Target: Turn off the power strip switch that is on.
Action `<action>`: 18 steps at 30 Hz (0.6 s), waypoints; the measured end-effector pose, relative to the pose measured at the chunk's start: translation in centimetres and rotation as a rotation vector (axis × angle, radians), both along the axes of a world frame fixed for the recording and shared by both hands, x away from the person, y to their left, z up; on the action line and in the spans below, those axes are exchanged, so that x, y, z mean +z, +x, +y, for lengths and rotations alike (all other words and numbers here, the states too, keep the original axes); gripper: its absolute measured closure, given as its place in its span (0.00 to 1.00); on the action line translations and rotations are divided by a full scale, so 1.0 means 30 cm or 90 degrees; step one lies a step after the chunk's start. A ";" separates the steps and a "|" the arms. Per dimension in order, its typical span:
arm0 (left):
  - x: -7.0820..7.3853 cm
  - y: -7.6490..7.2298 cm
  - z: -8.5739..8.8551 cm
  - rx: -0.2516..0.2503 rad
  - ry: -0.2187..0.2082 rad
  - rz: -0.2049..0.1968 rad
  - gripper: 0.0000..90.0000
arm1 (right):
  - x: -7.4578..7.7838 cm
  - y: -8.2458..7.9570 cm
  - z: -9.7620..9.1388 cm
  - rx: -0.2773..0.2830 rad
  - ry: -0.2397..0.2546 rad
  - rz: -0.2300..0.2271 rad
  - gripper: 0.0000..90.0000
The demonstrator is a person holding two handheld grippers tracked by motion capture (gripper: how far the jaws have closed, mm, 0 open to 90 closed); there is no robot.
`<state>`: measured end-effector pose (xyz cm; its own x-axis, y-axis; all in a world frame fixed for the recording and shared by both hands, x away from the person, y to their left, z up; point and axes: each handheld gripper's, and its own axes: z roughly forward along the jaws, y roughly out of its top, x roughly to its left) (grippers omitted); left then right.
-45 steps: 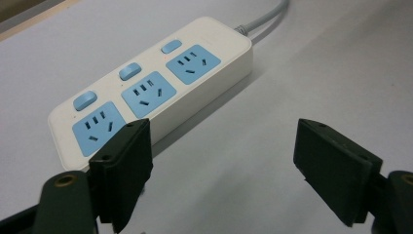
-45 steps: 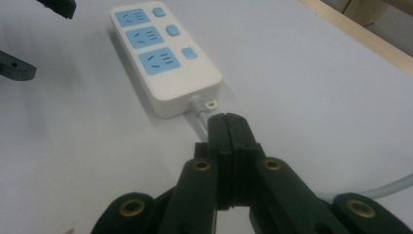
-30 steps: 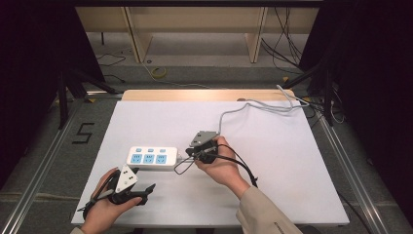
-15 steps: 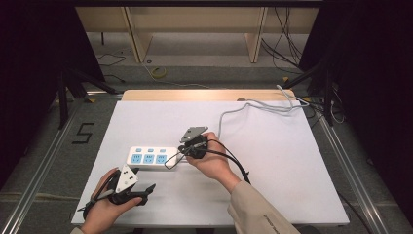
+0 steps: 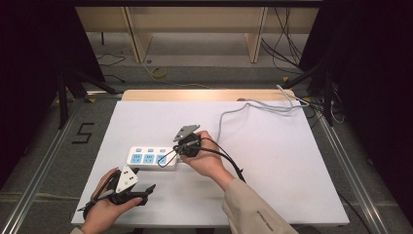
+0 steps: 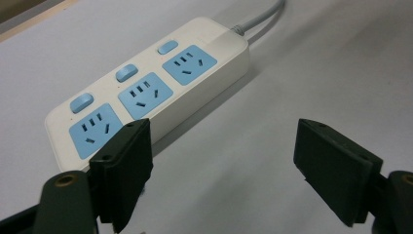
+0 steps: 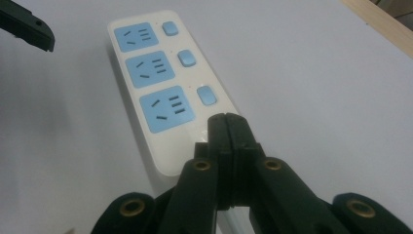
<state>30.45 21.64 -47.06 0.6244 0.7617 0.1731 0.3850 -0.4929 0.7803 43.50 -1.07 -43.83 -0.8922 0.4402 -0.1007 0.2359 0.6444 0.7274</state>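
Power strip (image 5: pixel 152 158) on desk (image 5: pixel 292 165); right tool (image 7: pixel 228 124) closed, empty, over its cord end; left tool (image 6: pixel 221 161) wide open, empty.

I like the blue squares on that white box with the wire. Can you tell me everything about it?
The white plastic power strip is a long rounded bar lying flat on the white table. It has three light-blue socket panels in a row, each with a small blue button beside it. A grey cable runs from one end toward the table's far edge. Nothing is plugged in. The right gripper, jaws pressed together, hovers over the cable end; actual contact is unclear.
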 end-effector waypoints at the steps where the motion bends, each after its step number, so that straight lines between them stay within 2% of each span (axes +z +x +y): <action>1: 0.000 0.000 0.000 0.000 0.000 -0.001 0.24 | -0.001 0.002 0.003 -0.002 -0.002 0.003 1.00; 18: 0.000 -0.001 -0.001 -0.001 -0.002 -0.002 0.24 | -0.014 0.034 0.061 0.006 -0.021 0.014 1.00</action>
<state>30.43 21.60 -47.06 0.6252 0.7612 0.1724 0.3822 -0.4912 0.7827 44.51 0.77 -44.24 -0.8988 0.4279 -0.0949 0.2453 0.6705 0.7002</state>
